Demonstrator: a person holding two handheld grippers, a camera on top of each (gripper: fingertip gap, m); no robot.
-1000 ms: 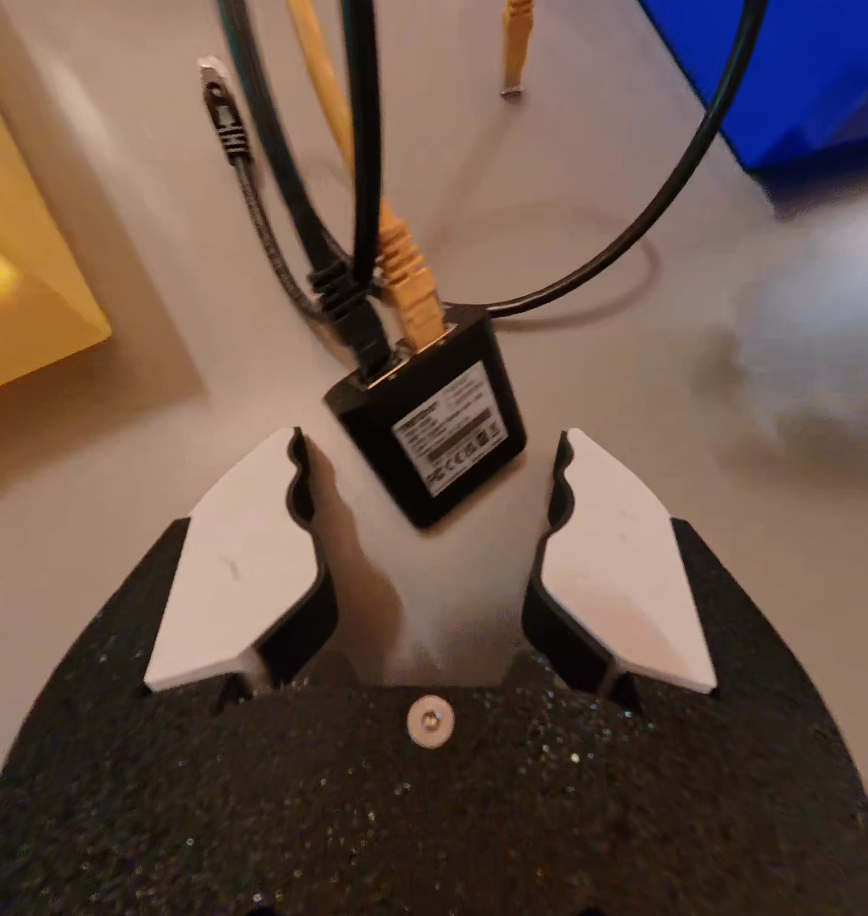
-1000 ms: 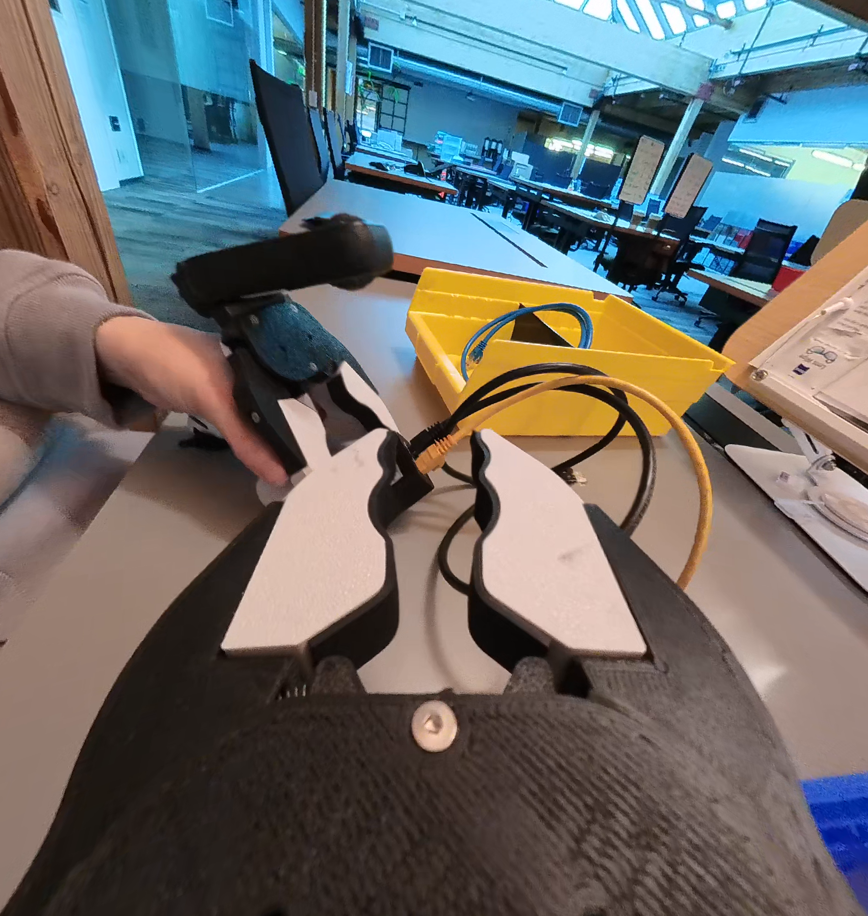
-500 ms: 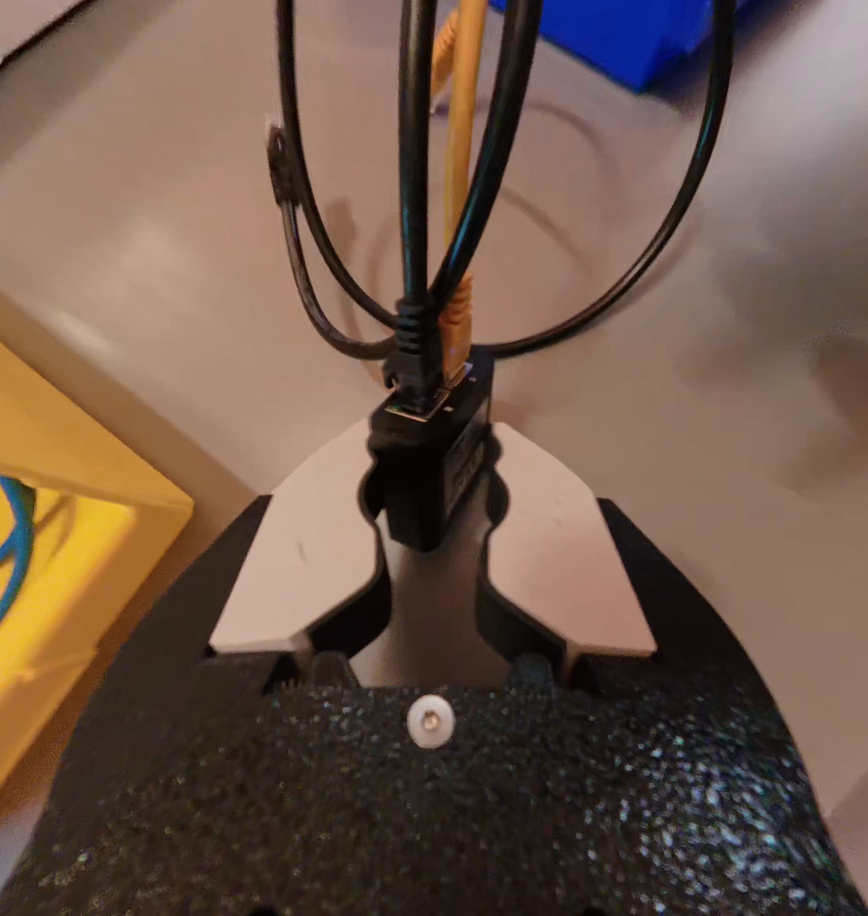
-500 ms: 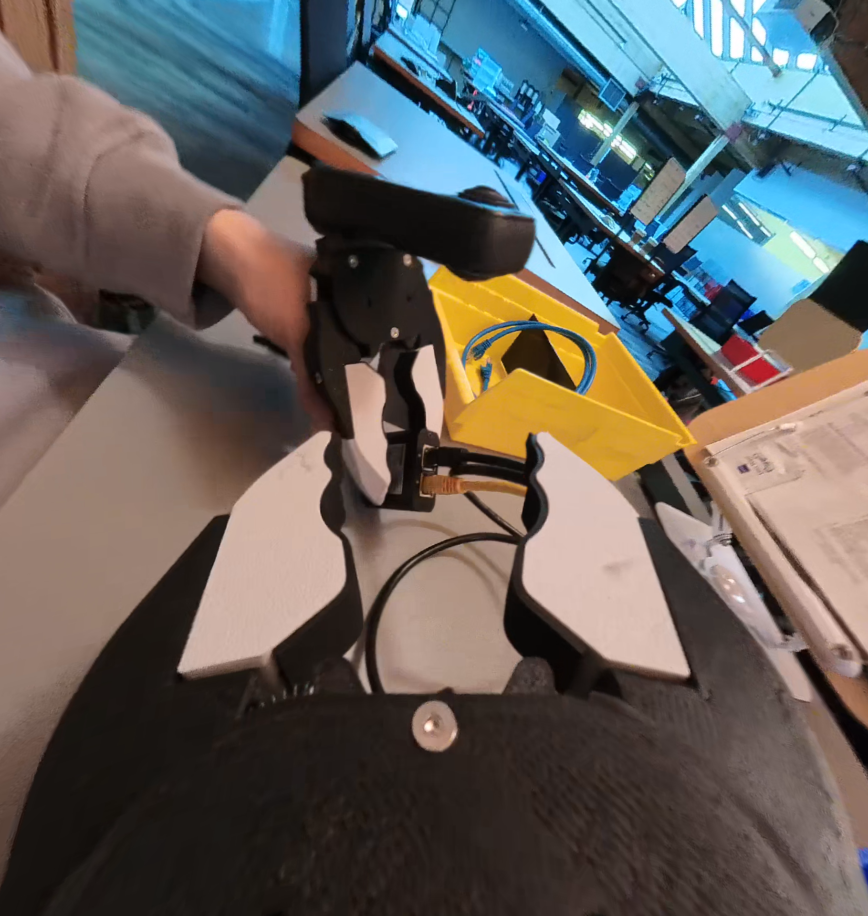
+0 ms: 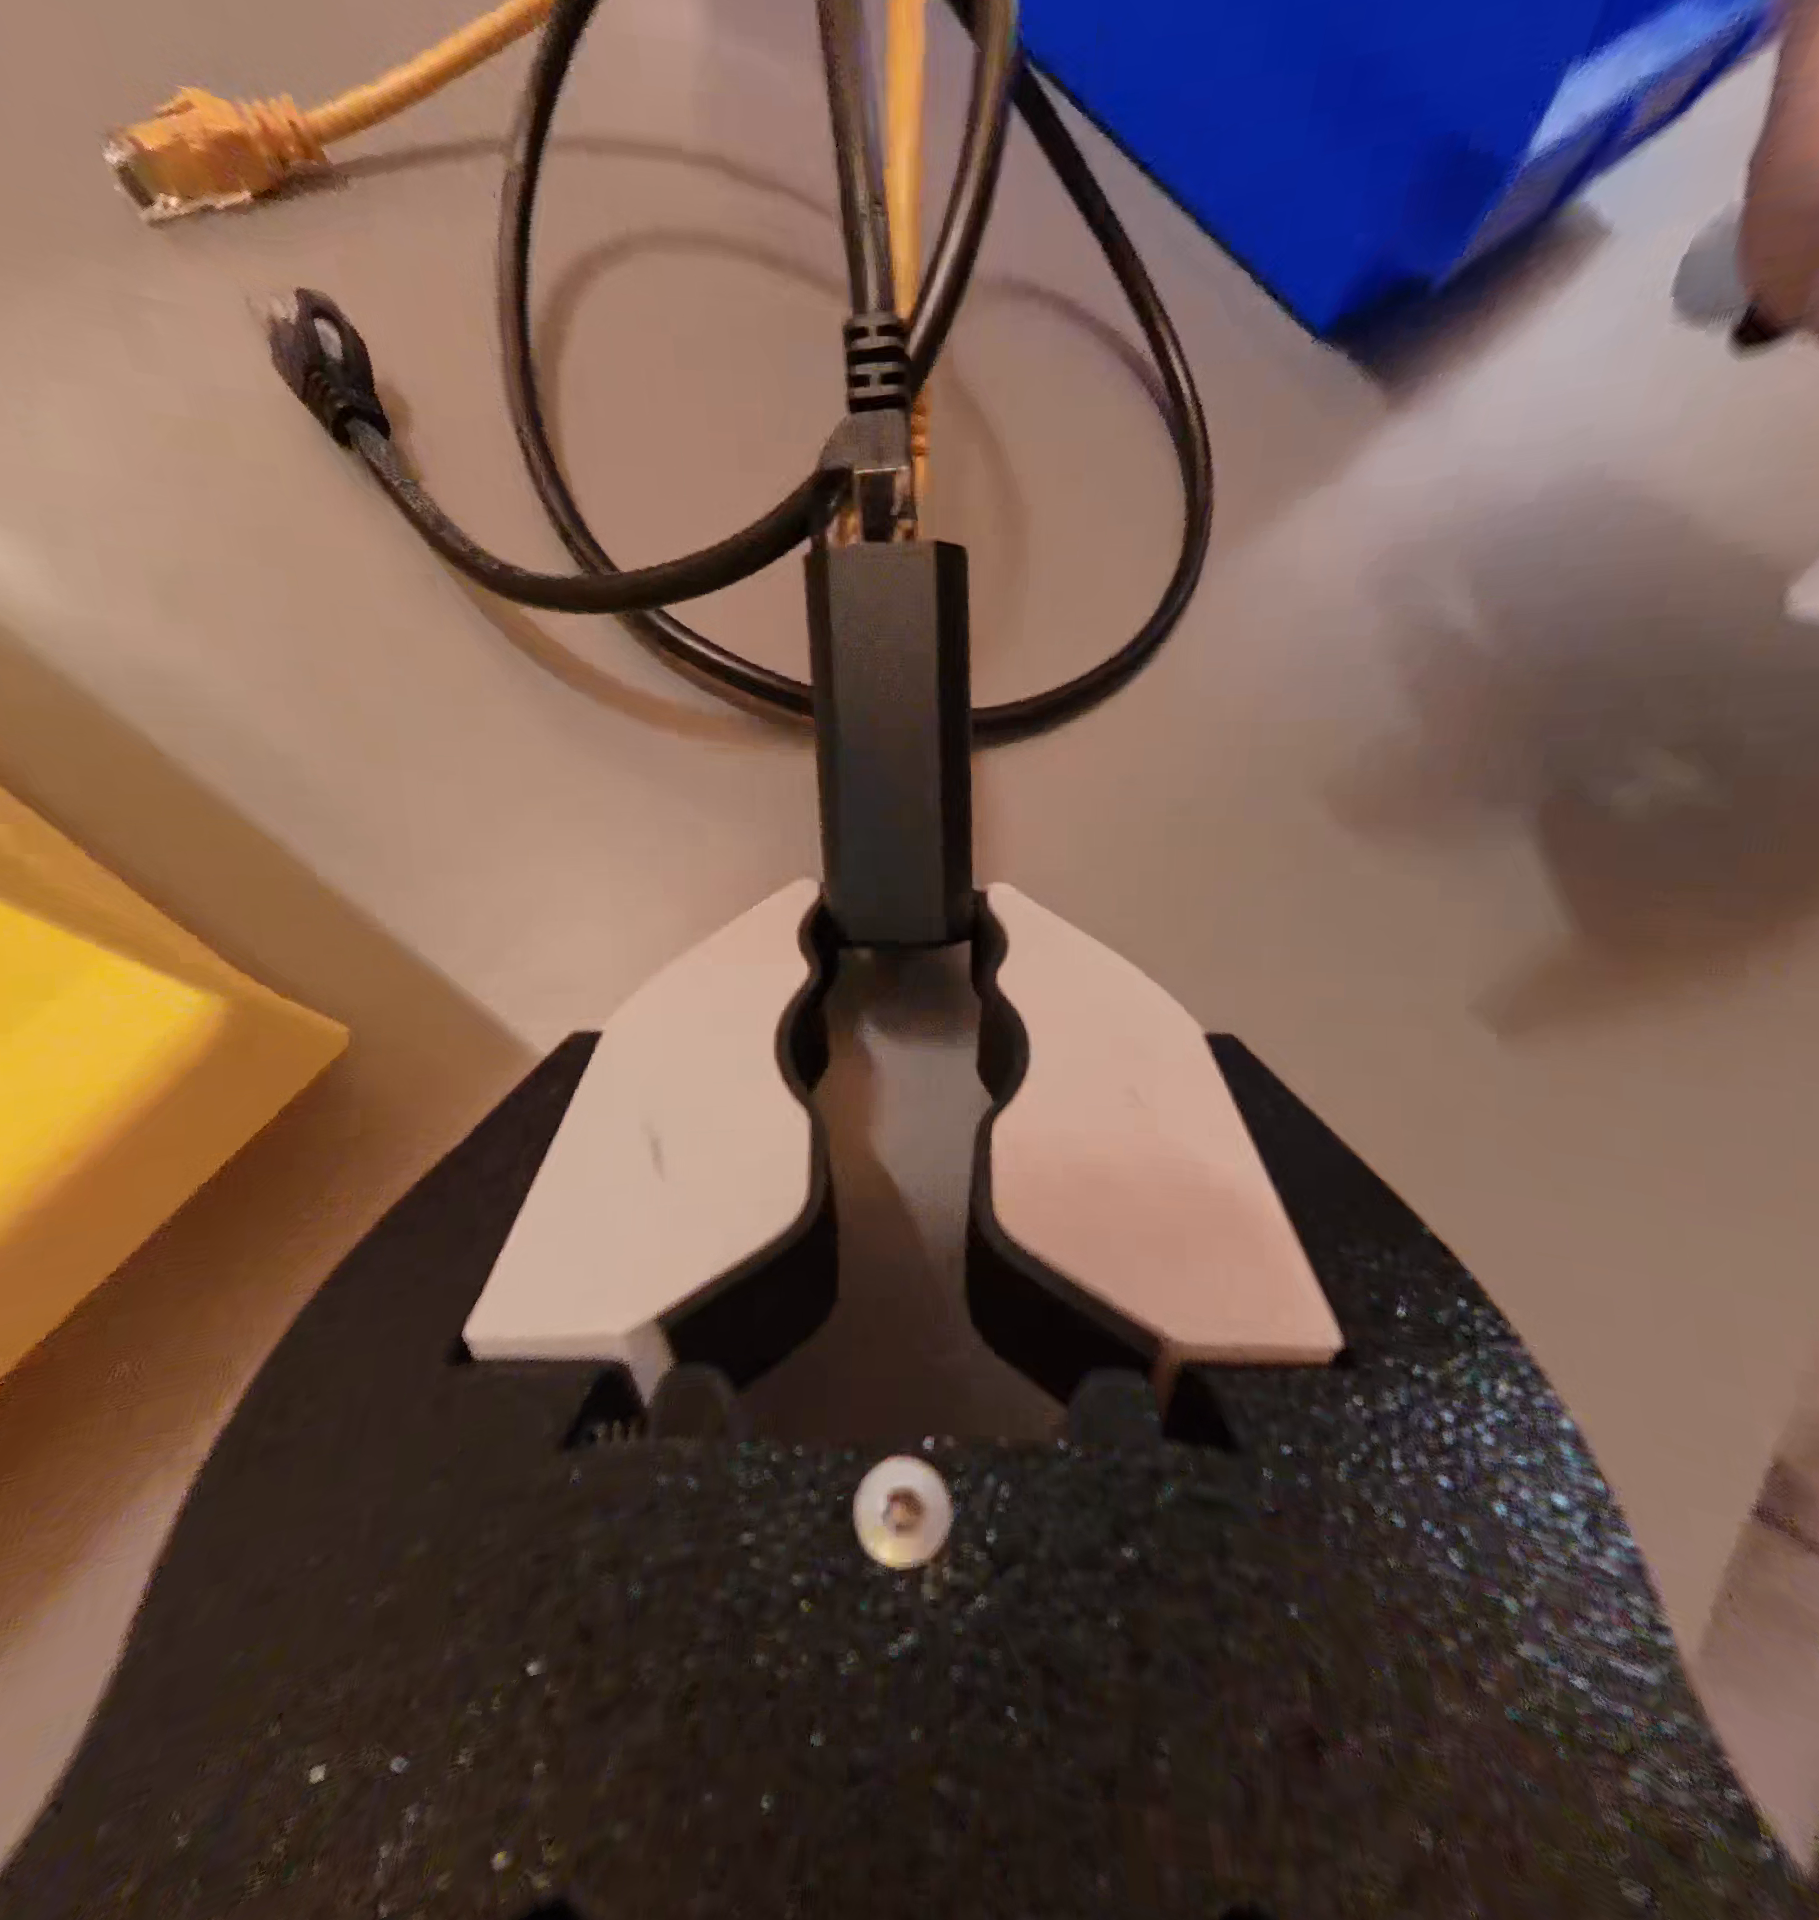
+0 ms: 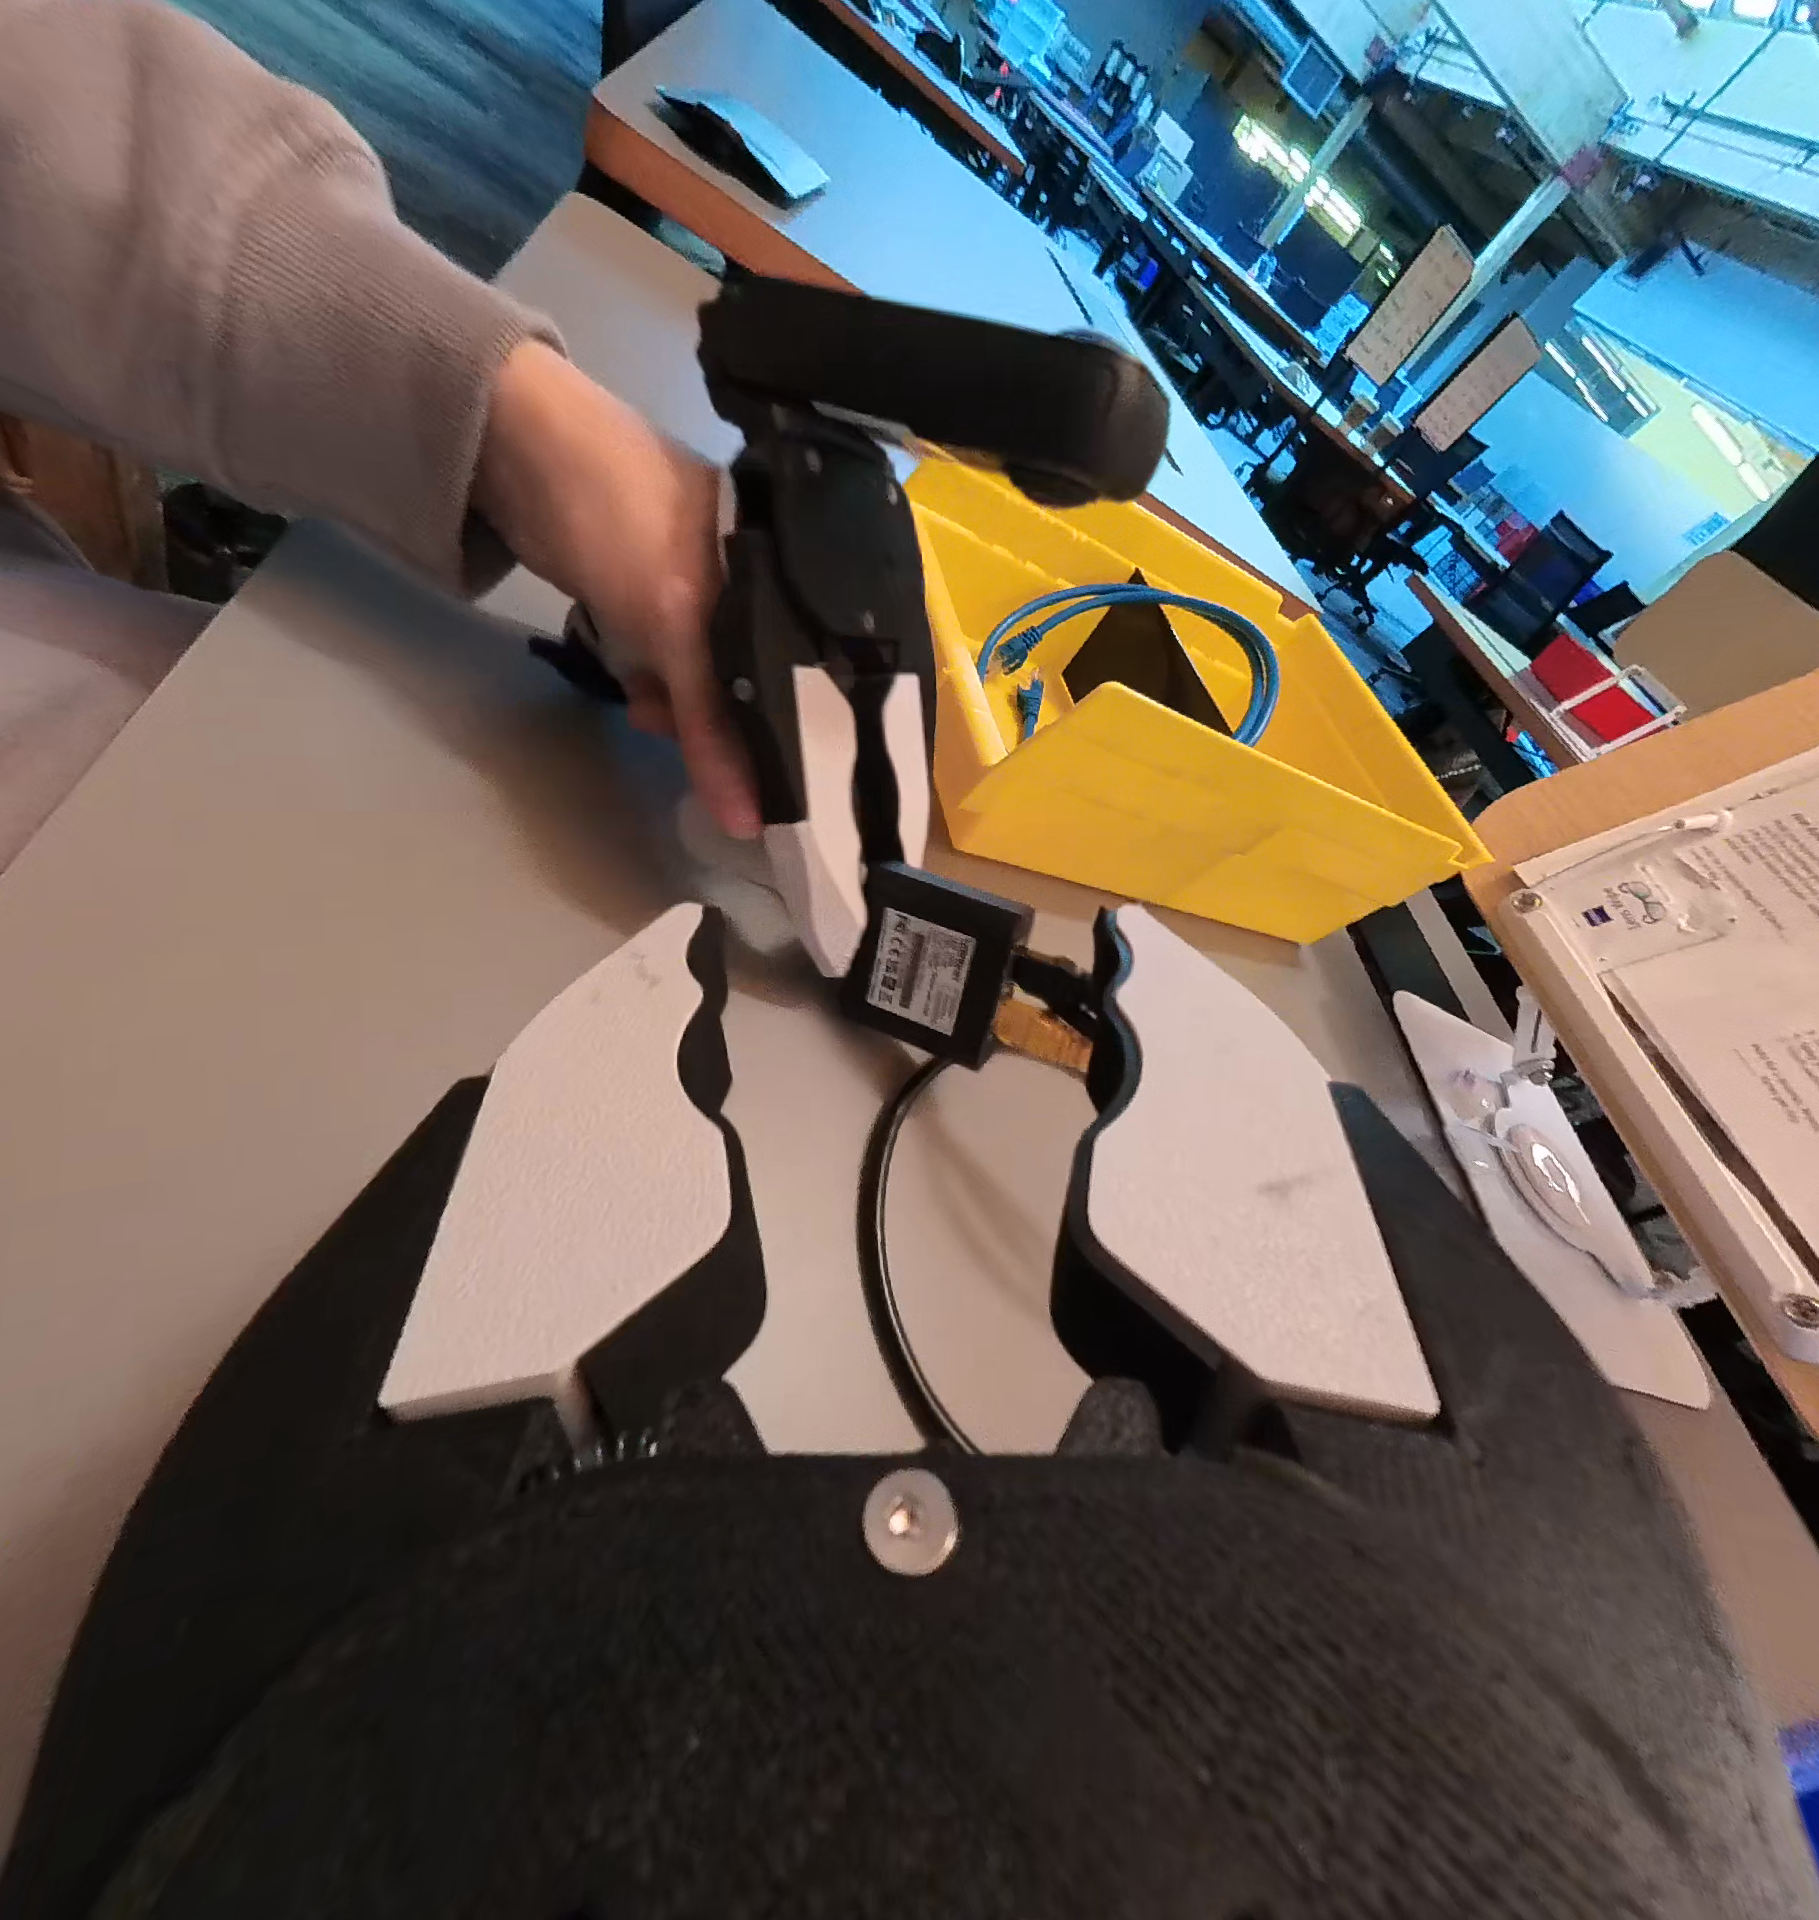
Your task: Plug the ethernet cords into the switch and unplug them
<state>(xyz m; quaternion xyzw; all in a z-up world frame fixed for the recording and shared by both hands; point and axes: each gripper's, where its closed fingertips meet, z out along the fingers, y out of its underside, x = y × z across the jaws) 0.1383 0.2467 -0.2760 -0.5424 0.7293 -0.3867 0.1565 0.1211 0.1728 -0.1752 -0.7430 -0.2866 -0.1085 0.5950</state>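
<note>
My left gripper (image 5: pixel 900 914) is shut on the near end of the small black switch (image 5: pixel 889 738) and holds it on edge above the grey table. A black ethernet cord (image 5: pixel 874 353) and an orange ethernet cord (image 5: pixel 920 436) are plugged into its far end. In the right wrist view the switch (image 6: pixel 931 971) shows its labelled face, with the left gripper (image 6: pixel 863 862) pinching it from above. My right gripper (image 6: pixel 905 966) is open, its fingers on either side of the switch and the plugged connectors (image 6: pixel 1040 1013), touching neither.
The loose orange plug (image 5: pixel 198 171) and loose black plug (image 5: pixel 318 358) lie on the table (image 5: pixel 261 623). A yellow bin (image 6: pixel 1196 790) holding a blue cable (image 6: pixel 1123 634) stands behind. A blue bin (image 5: pixel 1352 135) is at the far right. A clipboard with papers (image 6: pixel 1736 987) lies to the right.
My left gripper closed on the switch, lifted it and turned it on edge. My right gripper opened wider and came closer, its fingers now flanking the switch.
</note>
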